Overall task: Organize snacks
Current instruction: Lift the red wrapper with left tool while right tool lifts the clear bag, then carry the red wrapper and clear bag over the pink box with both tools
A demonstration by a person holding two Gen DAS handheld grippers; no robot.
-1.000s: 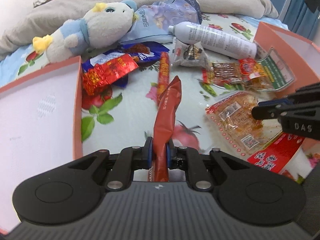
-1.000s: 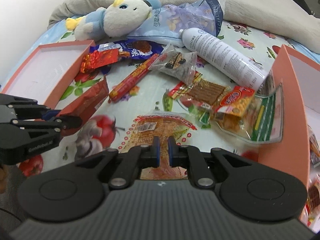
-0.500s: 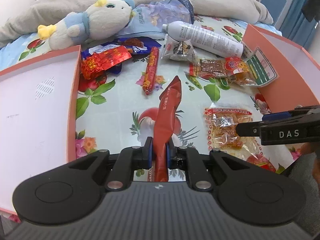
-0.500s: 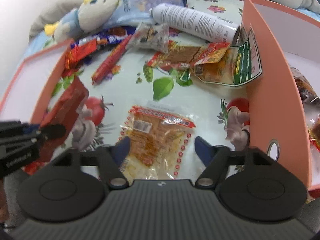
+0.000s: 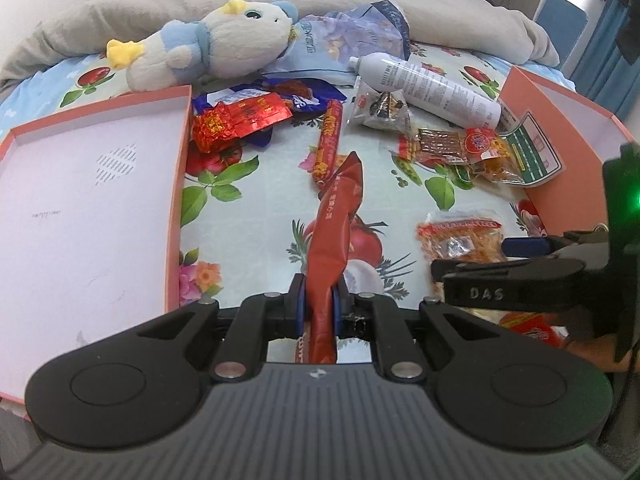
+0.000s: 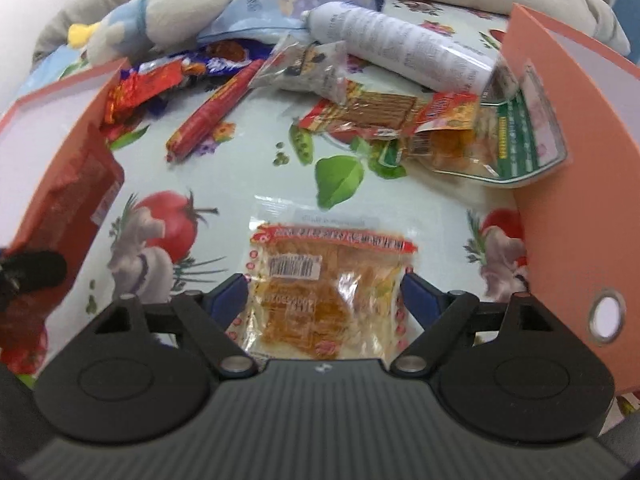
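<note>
My left gripper (image 5: 319, 300) is shut on a dark red snack packet (image 5: 334, 224) and holds it edge-up above the bedsheet; the packet also shows at the left of the right wrist view (image 6: 76, 196). My right gripper (image 6: 325, 294) is open, its jaws on either side of a clear packet of orange snack (image 6: 324, 292) lying flat on the sheet; the same packet shows in the left wrist view (image 5: 460, 240). A long red sausage stick (image 5: 329, 136), a shiny red packet (image 5: 240, 120) and several other snacks lie further back.
An orange-edged box lid (image 5: 80, 208) lies at the left and a second orange box (image 6: 576, 184) stands at the right. A plush toy (image 5: 208, 44), a white spray can (image 5: 424, 88), a blue bag (image 5: 344, 44) and a grey blanket (image 5: 440, 4) lie at the back.
My right gripper has opened and dropped down over the clear orange snack packet. My left gripper has pulled back and risen a little, still holding the dark red packet.
</note>
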